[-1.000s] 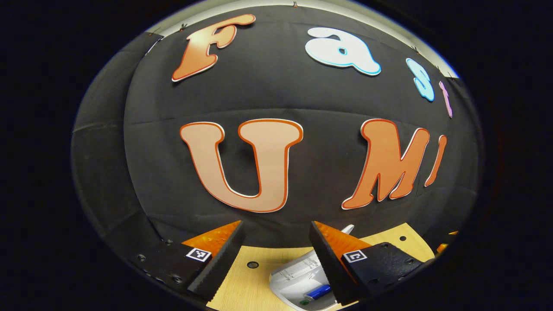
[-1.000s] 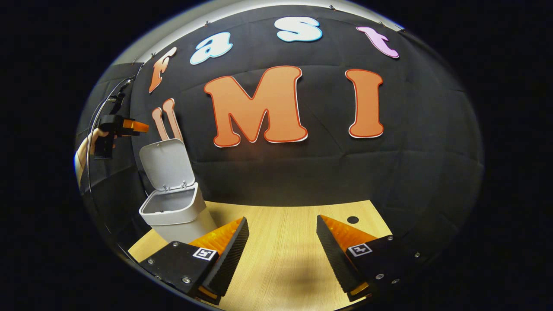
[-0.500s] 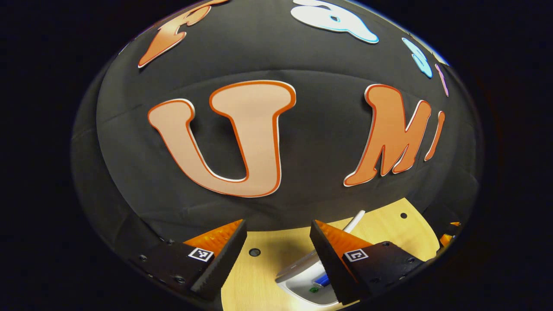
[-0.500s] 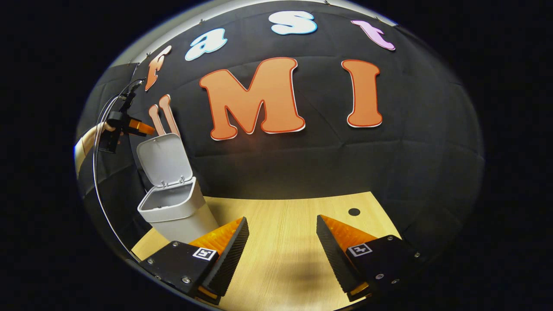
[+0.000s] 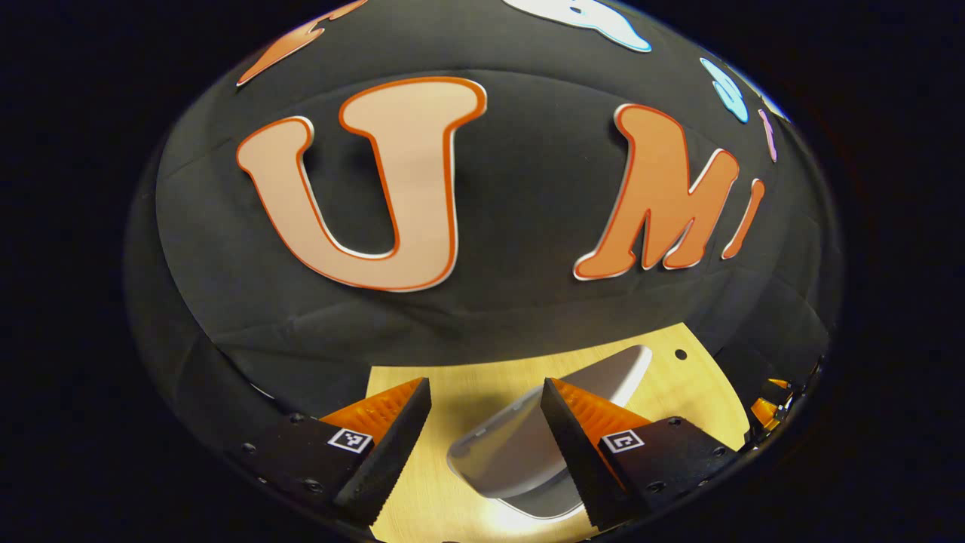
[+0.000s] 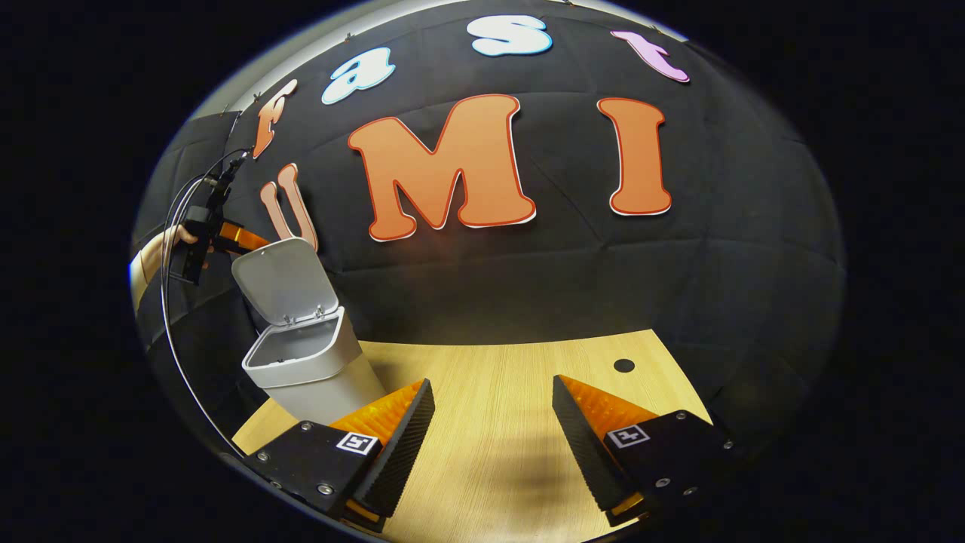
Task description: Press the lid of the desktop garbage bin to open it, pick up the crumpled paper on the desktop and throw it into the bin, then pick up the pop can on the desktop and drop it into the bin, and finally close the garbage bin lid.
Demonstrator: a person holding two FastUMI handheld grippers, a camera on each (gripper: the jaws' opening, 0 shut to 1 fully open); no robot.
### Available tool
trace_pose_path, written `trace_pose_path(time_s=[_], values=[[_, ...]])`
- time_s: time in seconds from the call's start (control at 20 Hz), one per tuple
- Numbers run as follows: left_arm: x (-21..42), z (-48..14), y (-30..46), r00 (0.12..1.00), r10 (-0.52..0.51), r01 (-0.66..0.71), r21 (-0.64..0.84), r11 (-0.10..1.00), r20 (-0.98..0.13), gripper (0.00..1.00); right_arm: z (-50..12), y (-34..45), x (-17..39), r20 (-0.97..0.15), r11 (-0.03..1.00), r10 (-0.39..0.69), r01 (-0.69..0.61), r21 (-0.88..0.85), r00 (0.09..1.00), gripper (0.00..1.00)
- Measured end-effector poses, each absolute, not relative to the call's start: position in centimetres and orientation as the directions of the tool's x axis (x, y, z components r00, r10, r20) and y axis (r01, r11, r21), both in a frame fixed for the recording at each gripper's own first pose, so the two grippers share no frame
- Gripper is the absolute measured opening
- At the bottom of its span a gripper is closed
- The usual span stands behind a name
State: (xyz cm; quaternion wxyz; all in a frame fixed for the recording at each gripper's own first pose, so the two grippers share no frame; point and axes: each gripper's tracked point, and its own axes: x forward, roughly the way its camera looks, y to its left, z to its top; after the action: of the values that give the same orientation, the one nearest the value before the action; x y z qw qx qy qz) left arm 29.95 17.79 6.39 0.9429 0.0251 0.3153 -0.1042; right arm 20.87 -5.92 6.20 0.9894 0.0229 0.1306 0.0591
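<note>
At the far left of the right gripper view, the left gripper (image 6: 226,235) is held by a hand (image 6: 154,253) against the top edge of the raised lid (image 6: 279,283); its jaws are spread and grasp nothing, as seen in the left gripper view. The garbage bin (image 6: 313,369) stands on the desktop (image 6: 497,422), and only bare grey inner wall is seen through its opening; whether paper and can lie inside cannot be told. Neither is seen on the desktop, so closing is judged the remaining step. The right gripper (image 6: 490,434) is held with jaws released, well apart from the bin.
</note>
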Motion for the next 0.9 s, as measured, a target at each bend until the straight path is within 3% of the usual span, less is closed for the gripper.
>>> trace_pose_path(time_s=[0.35, 0.8, 0.9], values=[[24.8, 0.0, 14.6, 0.720, -0.213, 0.241, -0.050, 0.969, -0.660, 0.96, 5.9, -5.4, 20.3, -0.262, 0.989, 0.145, -0.135, 0.055, 0.954, 0.94], [20.7, -6.4, 12.3, 0.702, -0.235, 0.208, -0.122, 0.971, -0.672, 0.96, 5.1, -5.3, 19.1, -0.287, 0.985, 0.175, -0.168, 0.048, 0.942, 0.94], [20.1, -7.3, 12.8, 0.715, -0.202, 0.207, -0.073, 0.976, -0.669, 0.98, 5.0, -5.4, 19.0, -0.292, 0.984, 0.181, -0.174, 0.048, 0.939, 0.94]])
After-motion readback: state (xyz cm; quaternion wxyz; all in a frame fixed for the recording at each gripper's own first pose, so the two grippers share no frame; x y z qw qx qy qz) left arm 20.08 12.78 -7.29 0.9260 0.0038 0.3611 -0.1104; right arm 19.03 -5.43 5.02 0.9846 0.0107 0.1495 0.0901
